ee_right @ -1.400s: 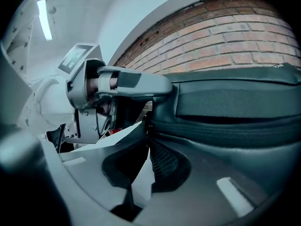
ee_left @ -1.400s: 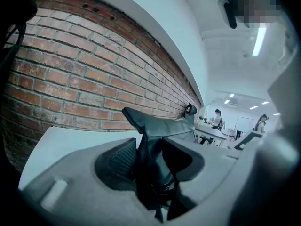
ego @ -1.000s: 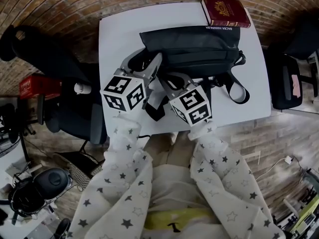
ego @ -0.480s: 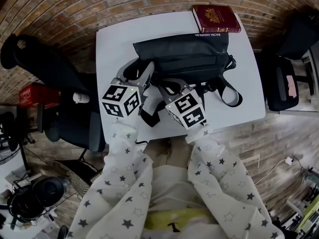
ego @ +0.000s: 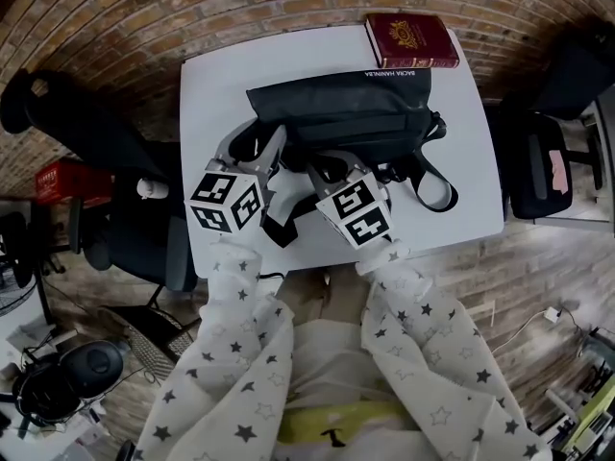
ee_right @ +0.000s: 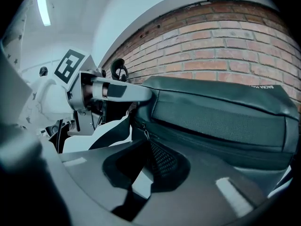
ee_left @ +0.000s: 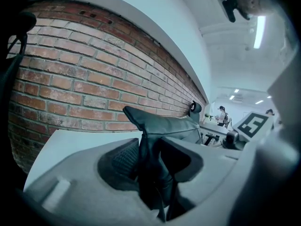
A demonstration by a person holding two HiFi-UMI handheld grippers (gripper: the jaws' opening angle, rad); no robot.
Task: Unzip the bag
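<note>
A black bag (ego: 336, 113) lies across the white table (ego: 471, 161). My left gripper (ego: 258, 144) is at the bag's left end. In the left gripper view (ee_left: 148, 154) its jaws are pressed on an upright fold of the bag's fabric (ee_left: 162, 126). My right gripper (ego: 332, 165) sits just right of it at the bag's front left corner. In the right gripper view (ee_right: 146, 160) it is nearly closed around the small zipper pull (ee_right: 145, 134), which hangs from the zip line on the bag (ee_right: 221, 117). The left gripper (ee_right: 101, 92) shows beyond.
A dark red book (ego: 411, 39) lies at the table's far right corner, touching the bag. The bag's strap (ego: 434, 182) loops toward the table's front right. Black chairs stand to the left (ego: 125, 219) and right (ego: 538, 161) of the table, on a brick floor.
Both grippers stay at the bag's left end. The head camera has shifted, so table and bag sit a little higher and further left in the picture.
</note>
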